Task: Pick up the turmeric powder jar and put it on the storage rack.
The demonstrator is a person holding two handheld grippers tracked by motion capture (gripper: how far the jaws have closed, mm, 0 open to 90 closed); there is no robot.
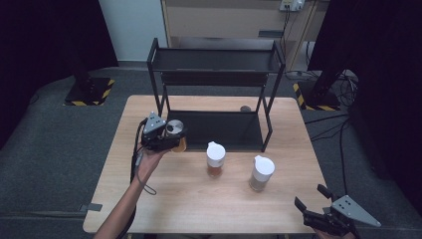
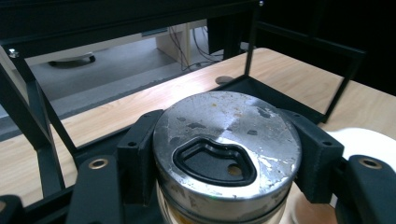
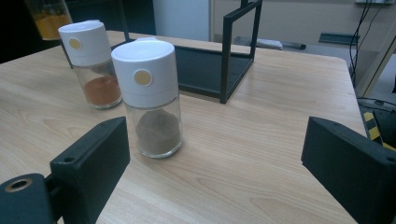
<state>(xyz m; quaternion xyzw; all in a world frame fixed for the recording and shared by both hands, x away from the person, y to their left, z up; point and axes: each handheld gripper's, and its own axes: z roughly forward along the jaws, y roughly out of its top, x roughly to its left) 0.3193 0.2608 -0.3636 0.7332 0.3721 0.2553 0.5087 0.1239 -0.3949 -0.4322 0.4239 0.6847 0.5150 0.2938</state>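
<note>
Fingers (image 2: 140,154), three jars (image 1: 216,158), one rack (image 1: 214,62)

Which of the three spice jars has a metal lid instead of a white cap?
The metal-lidded jar clamped in the left gripper by the black rack. The orange-powder jar and the grey-brown-powder jar stand free with white caps.

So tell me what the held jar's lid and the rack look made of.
The lid: brushed metal by its grey sheen, worn and spotted, with a black, probably rubber insert. The rack: likely matte black painted metal, judging by its thin straight bars and flat shelves.
</note>
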